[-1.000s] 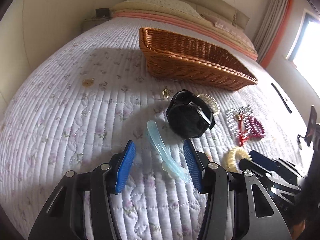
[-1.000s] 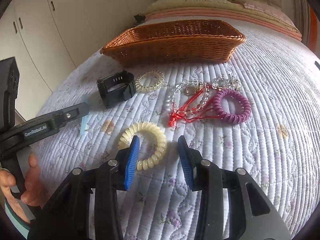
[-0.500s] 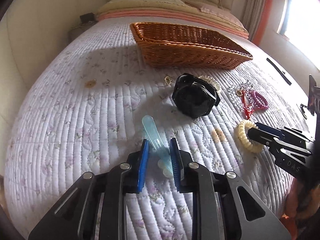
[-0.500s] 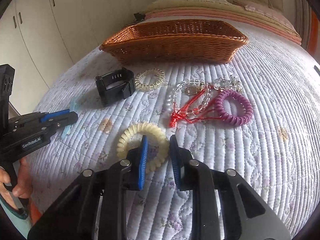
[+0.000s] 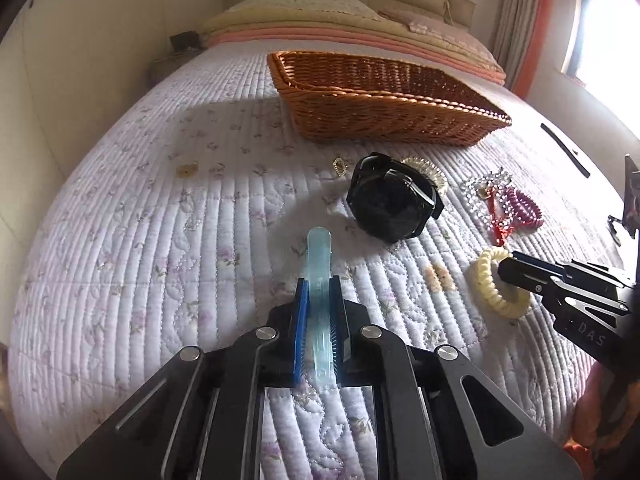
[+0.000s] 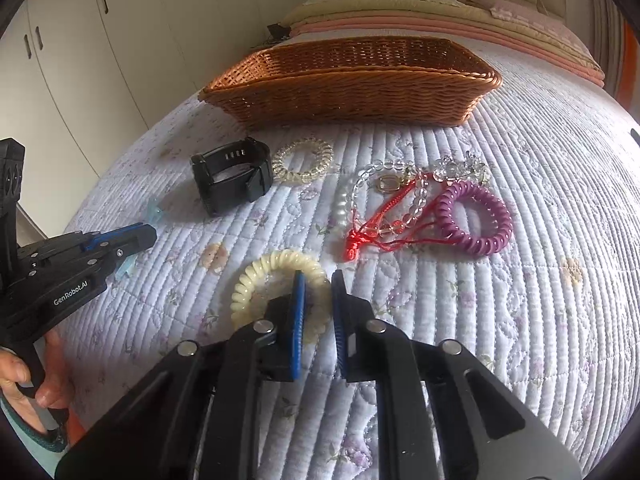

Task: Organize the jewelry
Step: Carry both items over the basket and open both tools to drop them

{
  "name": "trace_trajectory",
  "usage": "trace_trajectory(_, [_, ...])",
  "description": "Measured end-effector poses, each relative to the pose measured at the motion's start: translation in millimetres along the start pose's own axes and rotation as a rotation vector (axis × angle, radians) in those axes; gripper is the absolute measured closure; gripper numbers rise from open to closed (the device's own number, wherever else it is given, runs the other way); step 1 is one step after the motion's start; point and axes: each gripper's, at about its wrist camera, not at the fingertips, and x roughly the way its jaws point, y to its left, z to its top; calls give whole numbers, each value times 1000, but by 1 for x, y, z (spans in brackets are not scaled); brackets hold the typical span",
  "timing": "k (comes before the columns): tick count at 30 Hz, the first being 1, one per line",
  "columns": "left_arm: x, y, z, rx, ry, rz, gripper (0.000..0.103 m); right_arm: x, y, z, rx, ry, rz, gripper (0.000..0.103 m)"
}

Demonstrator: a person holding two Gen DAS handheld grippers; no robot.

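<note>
A: The left tool (image 5: 319, 312) has its pads closed flat on the pale blue hair clip (image 5: 319, 264), whose rounded tip sticks out ahead of the fingers, low over the quilted bed (image 5: 160, 240).

B: And the right tool (image 6: 318, 308)? Its fingers stand only narrowly apart, with the near arc of the cream spiral hair tie (image 6: 256, 280) between them. It reads as pinched, though a sliver of gap shows on the right side.

A: So that grip may be the weak one. The coil is springy and round (it can squirm out of flat pads), and a quick lift could let it drop back onto the bed.

B: The clip has its own risk. It is smooth, slim plastic held near one end, so it may pivot or slide if the left tool swings toward the wicker basket (image 6: 352, 80).

A: The basket sits well beyond everything else, past the black watch (image 6: 230, 176) and the clear spiral tie (image 6: 303, 160). A low carry could snag the watch strap.

B: Likewise on the right: the red cord and glass beads (image 6: 384, 208) lie tangled with the purple spiral tie (image 6: 474, 220), close ahead of that tool. Dragging the cream tie forward could catch them.
</note>
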Motion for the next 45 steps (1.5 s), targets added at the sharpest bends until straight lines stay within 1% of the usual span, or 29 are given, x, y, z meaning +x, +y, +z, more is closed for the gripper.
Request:
trace_trajectory(5, [-18, -1, 0, -3, -65, -23, 95, -11, 5, 1, -5, -31, 24, 93])
trace_trajectory(7, [-26, -3, 3, -2, -92, -29, 95, -20, 8, 5, -9, -59, 32, 93])
trace_trajectory(12, [-59, -11, 21, 9, -199, -59, 95, -47, 13, 20, -23, -139, 42, 93])
trace_trajectory(14, [-73, -15, 35, 14, -252, -77, 95, -61, 13, 32, -30, -183, 41, 93])
trace_trajectory(17, [-83, -19, 58, 10, -298, -84, 95, -78, 12, 58, -50, -250, 23, 93])
trace_trajectory(19, [-82, -22, 82, 14, -326, -95, 95, -83, 10, 81, -61, -284, 8, 93])
trace_trajectory(21, [-75, -27, 105, 24, -333, -99, 95, -83, 7, 101, -73, -307, -17, 93])
trace_trajectory(22, [-68, -30, 118, 30, -332, -110, 95, -79, 5, 117, -78, -313, -33, 93])
trace_trajectory(25, [-43, -36, 150, 44, -314, -122, 95, -59, -9, 152, -51, -290, -27, 93])
trace_trajectory(27, [-22, -37, 166, 39, -291, -130, 95, -33, -23, 179, -25, -262, -56, 93])
trace_trajectory(31, [17, -36, 186, 25, -245, -136, 95, 19, -50, 212, 40, -166, -68, 93])
trace_trajectory(34, [50, -33, 195, -2, -186, -145, 95, 52, -68, 216, 95, -90, -59, 93])
trace_trajectory(37, [72, -30, 195, -25, -135, -156, 95, 79, -76, 216, 110, -24, -70, 93])
trace_trajectory(40, [92, -32, 194, -27, -91, -149, 95, 93, -76, 211, 104, 21, -76, 93])
trace_trajectory(45, [103, -35, 189, -30, -55, -160, 95, 104, -74, 207, 77, 61, -89, 93])
